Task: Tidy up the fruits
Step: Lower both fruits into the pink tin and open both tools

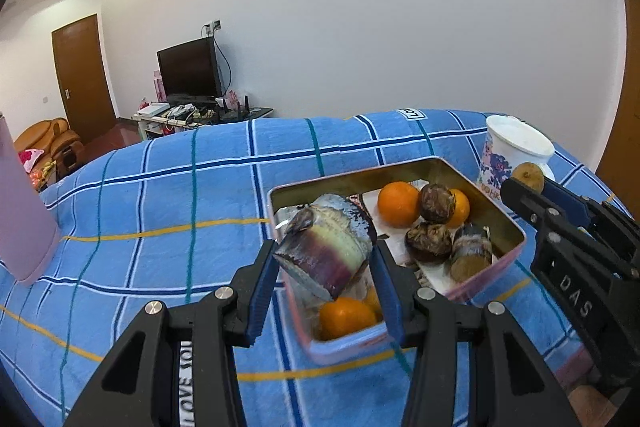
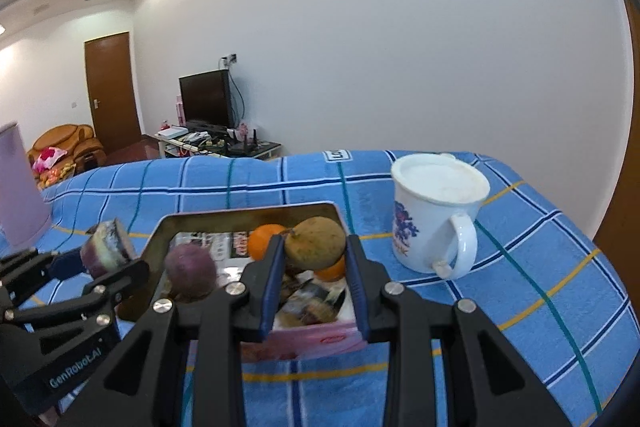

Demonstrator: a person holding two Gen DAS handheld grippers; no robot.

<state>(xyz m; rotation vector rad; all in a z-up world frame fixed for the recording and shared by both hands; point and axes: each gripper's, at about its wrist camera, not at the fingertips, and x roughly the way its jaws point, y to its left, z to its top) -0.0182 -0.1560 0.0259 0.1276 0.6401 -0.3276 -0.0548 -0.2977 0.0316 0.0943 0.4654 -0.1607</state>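
Holding a purple-and-cream cut fruit chunk [image 1: 326,253], the left gripper [image 1: 326,291] is clamping it between both blue pads, above the near end of the tin [image 1: 508,223]. Right gripper [image 2: 316,283] is clamping a round brown-green fruit [image 2: 316,243] between its pads, also over the tin. Tin is sitting just ahead of and below both grippers on the blue checked cloth [image 1: 160,195]; inside it, oranges [image 1: 398,203], dark brown round fruits [image 1: 436,203] and another cut chunk [image 1: 472,251] are lying together. Two more oranges [image 1: 344,317] are showing under the left gripper's load. White mug [image 2: 436,215] with a lid is standing right of the right gripper, apart from the tin. Pink container [image 1: 22,207] is standing far left of the left gripper.
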